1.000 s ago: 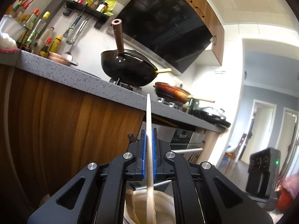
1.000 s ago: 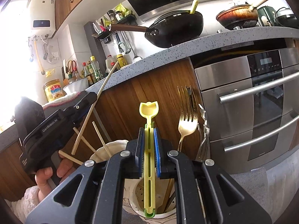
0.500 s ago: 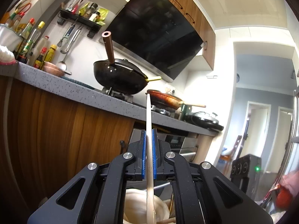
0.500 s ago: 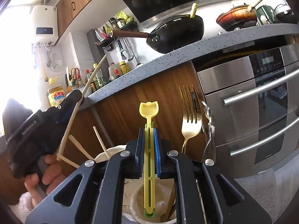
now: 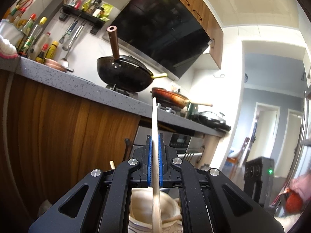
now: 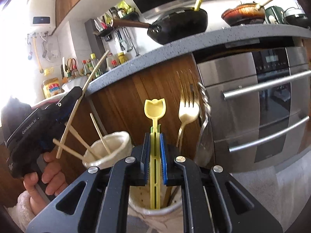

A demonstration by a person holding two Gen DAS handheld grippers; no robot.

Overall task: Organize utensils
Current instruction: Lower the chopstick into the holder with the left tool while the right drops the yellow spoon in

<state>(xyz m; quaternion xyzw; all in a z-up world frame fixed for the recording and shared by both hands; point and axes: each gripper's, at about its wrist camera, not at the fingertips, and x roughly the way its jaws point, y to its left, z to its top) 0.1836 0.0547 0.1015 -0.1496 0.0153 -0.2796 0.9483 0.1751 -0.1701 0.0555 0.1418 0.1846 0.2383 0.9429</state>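
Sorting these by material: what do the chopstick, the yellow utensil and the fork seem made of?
Chopstick: pale matt stick, probably wood or bamboo. Yellow utensil: likely plastic, uniform bright colour, moulded slots. Fork: likely metal, pale gold sheen with highlights.

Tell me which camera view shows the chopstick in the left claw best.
The right wrist view: the chopstick shows from the side, whole, clamped in the left claw. The left wrist view gives it edge-on between the blue pads, lower end cut off by the frame.
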